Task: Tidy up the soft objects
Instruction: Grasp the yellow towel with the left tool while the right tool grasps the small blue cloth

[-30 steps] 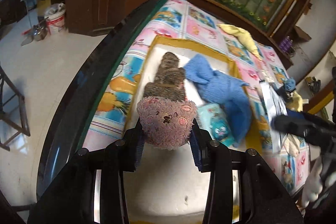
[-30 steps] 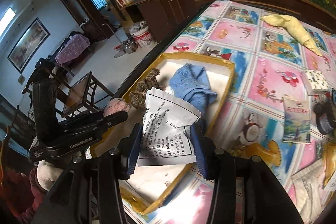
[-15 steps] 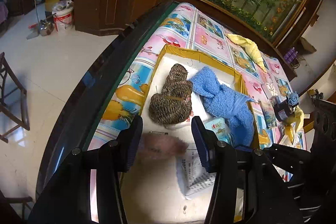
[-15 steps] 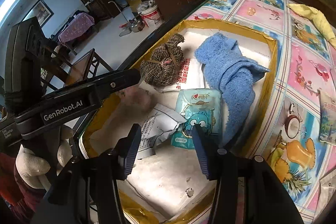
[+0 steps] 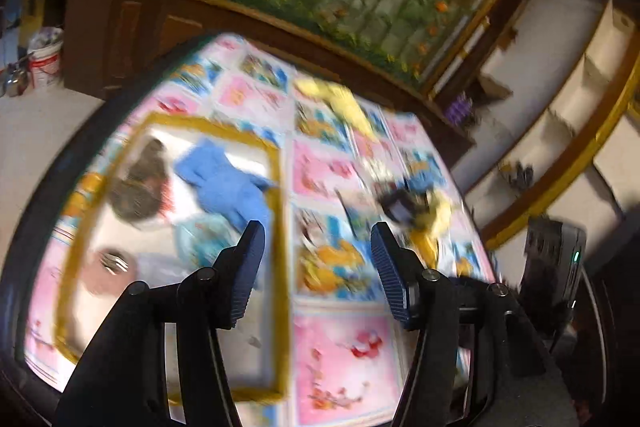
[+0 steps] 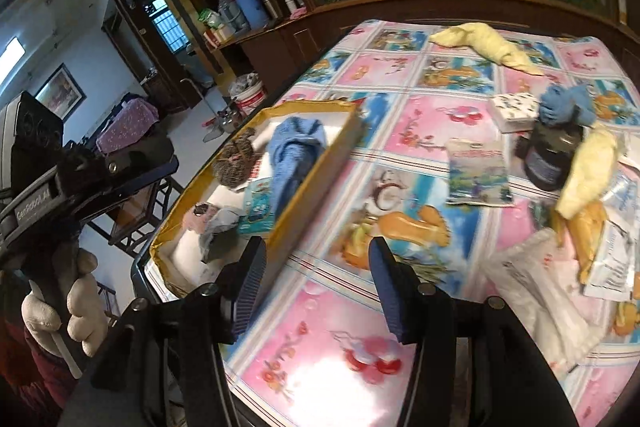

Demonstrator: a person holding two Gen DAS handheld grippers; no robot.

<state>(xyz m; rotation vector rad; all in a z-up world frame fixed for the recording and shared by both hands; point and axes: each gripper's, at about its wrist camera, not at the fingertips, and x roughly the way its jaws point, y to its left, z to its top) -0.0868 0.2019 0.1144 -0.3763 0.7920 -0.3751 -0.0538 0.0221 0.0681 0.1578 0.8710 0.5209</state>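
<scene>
A yellow-rimmed tray (image 6: 320, 163) (image 5: 280, 211) on the table holds a blue towel (image 6: 294, 151) (image 5: 224, 179), a brown knitted item (image 6: 236, 163) (image 5: 136, 187), a pink fuzzy item (image 5: 106, 269) (image 6: 196, 217), a teal packet (image 6: 258, 207) and a white printed pouch (image 6: 222, 227). My left gripper (image 5: 316, 267) is open and empty above the tray's right rim; the view is blurred. My right gripper (image 6: 316, 285) is open and empty over the tablecloth, right of the tray.
On the patterned cloth lie a yellow cloth (image 6: 488, 45), a second yellow cloth (image 6: 588, 171), a blue cloth (image 6: 566, 103) on a dark jar (image 6: 550, 159), a flat packet (image 6: 478, 173), a small box (image 6: 514, 107) and clear bags (image 6: 536, 291). The table edge is at the left.
My left gripper let go of the pink fuzzy item and my right let go of the white pouch; both lie in the tray. Both grippers have swung right, away from the tray.
</scene>
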